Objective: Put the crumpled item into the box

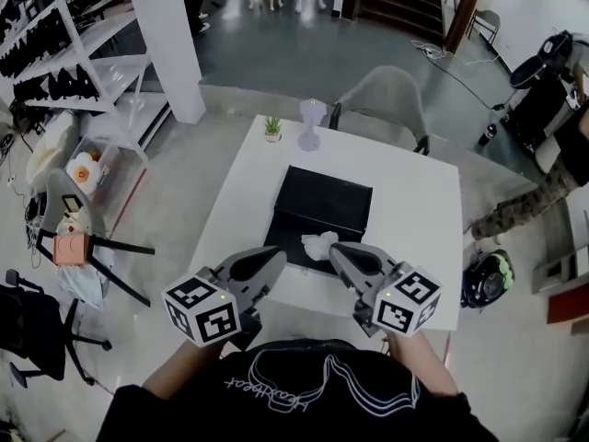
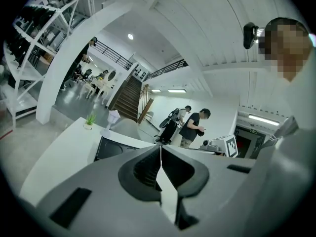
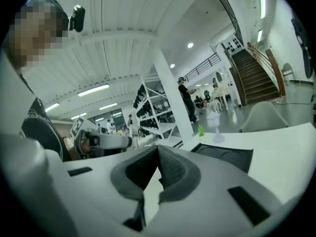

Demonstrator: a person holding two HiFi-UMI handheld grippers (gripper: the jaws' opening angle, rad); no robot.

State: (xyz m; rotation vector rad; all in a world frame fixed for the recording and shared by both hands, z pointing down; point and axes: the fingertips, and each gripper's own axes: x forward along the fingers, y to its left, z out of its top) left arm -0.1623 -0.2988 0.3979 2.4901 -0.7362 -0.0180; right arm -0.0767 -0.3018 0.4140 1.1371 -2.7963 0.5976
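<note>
Both jaws pinched together, empty: left gripper, right gripper, both over my table edge. Crumpled item sits at near right edge of black box on white table.

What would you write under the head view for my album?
Left gripper and right gripper, both shut, flank crumpled paper at the near edge of a black box.
</note>
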